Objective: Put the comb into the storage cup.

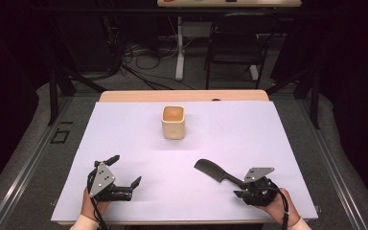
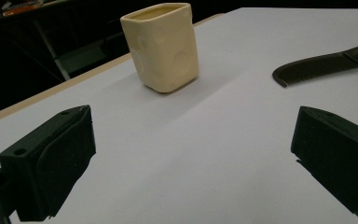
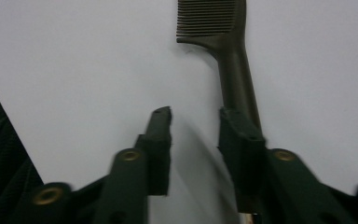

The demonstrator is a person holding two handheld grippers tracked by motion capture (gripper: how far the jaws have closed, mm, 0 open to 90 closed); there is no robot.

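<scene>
Comb [image 1: 212,170] on white sheet [image 1: 124,129], near right.
We saw no readable writing; our right gripper [image 3: 193,119] stood part-open, handle beside one jaw, unclamped; left gripper [image 1: 124,170] gaped wide, near left.

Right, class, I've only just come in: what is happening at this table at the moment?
A person sits at a white-covered table with a two-jaw gripper in each hand. The right gripper is at the handle end of a black comb lying flat on the table; its jaws stand apart, with one jaw against the handle, so the comb is not gripped. The left gripper rests wide open near the table's near edge, holding nothing. A cream cup stands upright farther back, untouched.
</scene>
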